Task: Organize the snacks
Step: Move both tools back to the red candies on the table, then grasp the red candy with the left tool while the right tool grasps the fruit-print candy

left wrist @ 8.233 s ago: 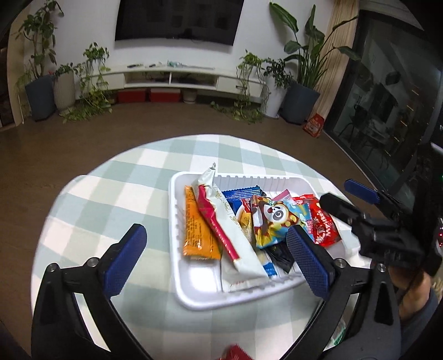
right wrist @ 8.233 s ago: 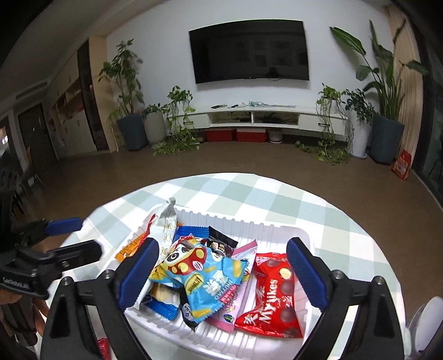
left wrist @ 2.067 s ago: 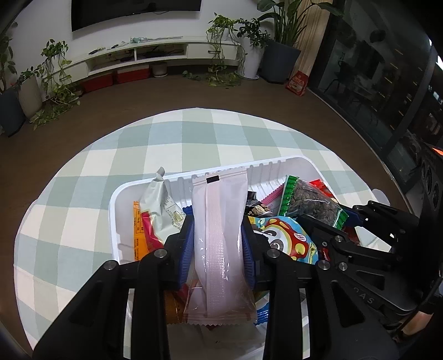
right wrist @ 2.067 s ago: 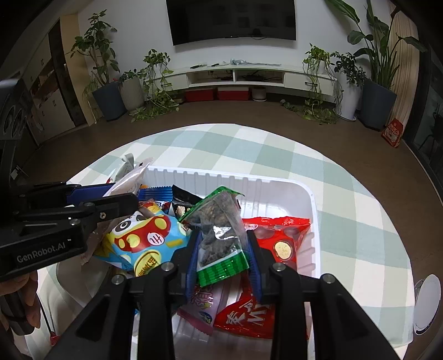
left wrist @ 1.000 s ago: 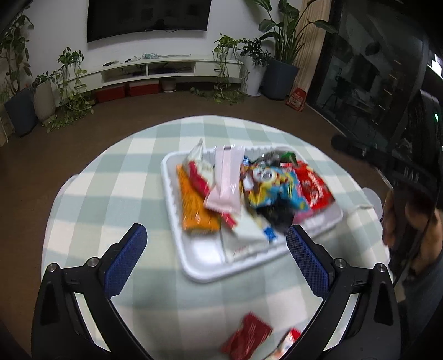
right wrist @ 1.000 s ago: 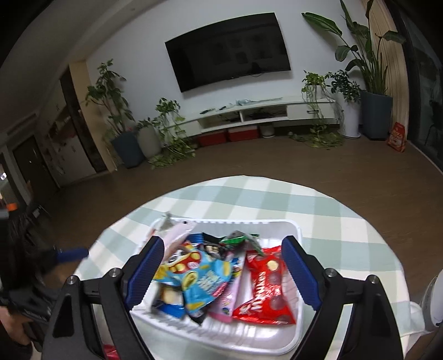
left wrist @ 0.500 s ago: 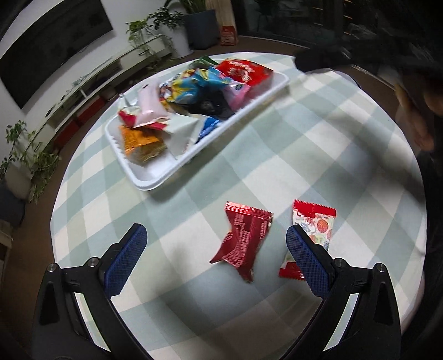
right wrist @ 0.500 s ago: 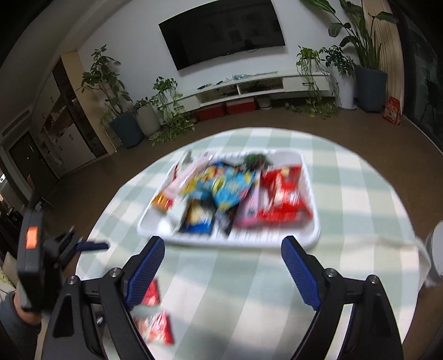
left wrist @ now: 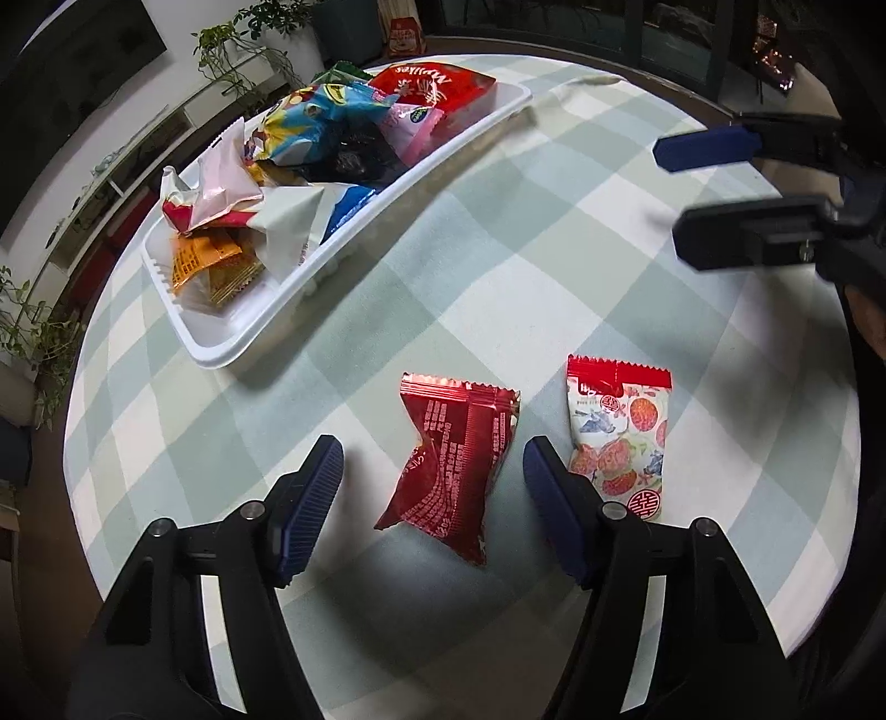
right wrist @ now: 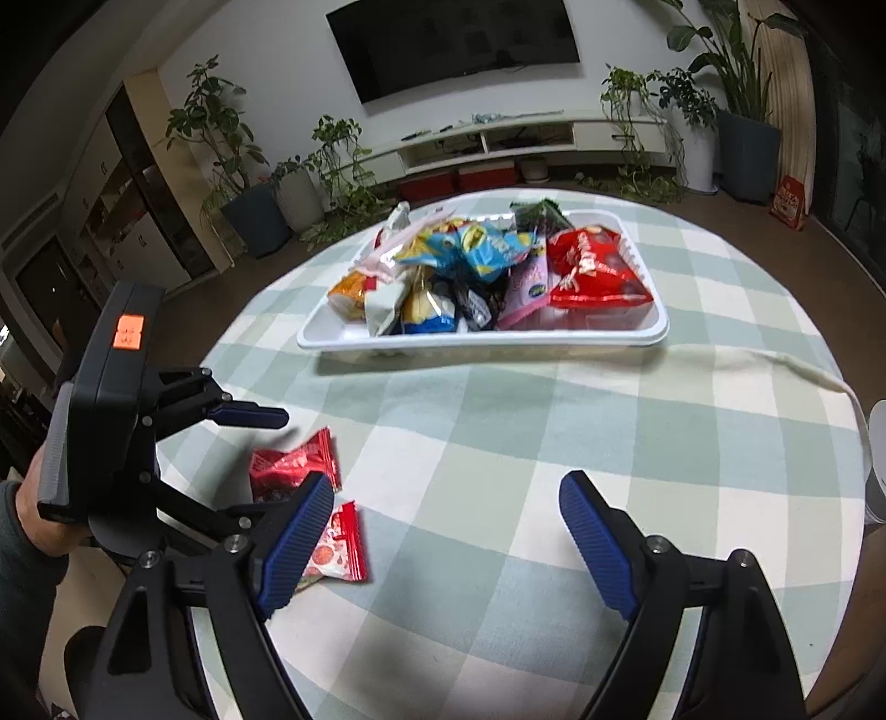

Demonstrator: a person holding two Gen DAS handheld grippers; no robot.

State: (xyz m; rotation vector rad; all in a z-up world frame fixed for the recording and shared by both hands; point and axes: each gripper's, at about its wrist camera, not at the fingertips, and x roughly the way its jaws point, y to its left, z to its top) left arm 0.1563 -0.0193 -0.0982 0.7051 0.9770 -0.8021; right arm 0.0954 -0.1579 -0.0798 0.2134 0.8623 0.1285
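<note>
On the checked tablecloth [left wrist: 498, 266], two packets remain outside the white tray [left wrist: 354, 232], which already holds a heap of snacks. Your left gripper [left wrist: 432, 471] is closing around the red packet [left wrist: 451, 459], pads not yet touching it. Your right gripper [right wrist: 443, 531] stands spread and empty, with the strawberry-print packet [left wrist: 617, 437] lying just beside the red one.

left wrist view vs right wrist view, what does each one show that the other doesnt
Only the left wrist view shows the full printed face of the fruit-print packet and the red foil packet lying between the closing jaws of the left gripper, untouched. Only the right wrist view shows the wall TV clearly and the right gripper open over bare cloth. Both show the white tray of snacks and the checked tablecloth.
</note>
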